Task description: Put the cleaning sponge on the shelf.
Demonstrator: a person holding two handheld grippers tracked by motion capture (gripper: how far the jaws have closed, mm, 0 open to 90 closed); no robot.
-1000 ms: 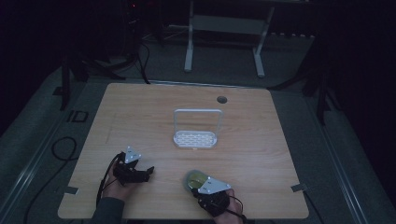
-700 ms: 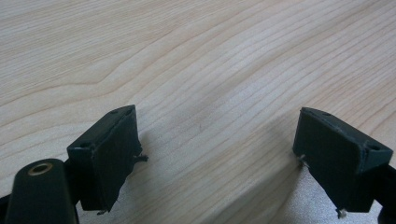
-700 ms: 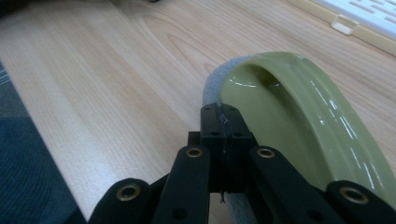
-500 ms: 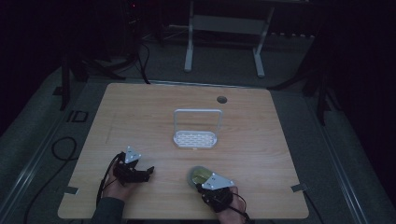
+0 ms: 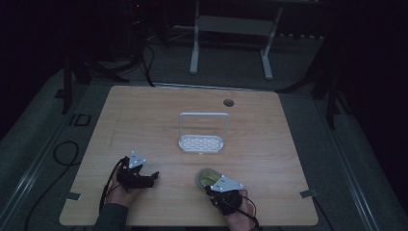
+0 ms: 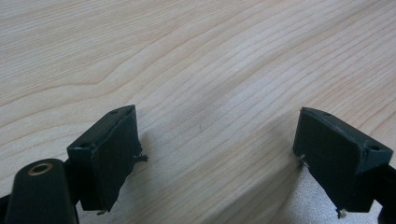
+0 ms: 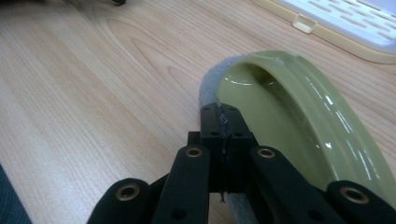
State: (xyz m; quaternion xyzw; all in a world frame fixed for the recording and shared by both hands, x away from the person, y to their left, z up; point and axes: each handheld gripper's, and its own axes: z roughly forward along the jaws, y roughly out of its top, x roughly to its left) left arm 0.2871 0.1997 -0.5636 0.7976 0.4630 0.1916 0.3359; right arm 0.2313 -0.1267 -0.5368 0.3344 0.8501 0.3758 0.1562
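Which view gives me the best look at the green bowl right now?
The right gripper view: the green bowl sits close up, its glossy inside and rim clear, the right gripper shut on its rim. The high view shows it small and dim near that gripper.

One marking can be read: the letters "ID" in dark paint on the grey floor (image 5: 79,120), just beside the left edge of the table (image 5: 144,110) in the high view. The letters are dim and no other writing can be read.
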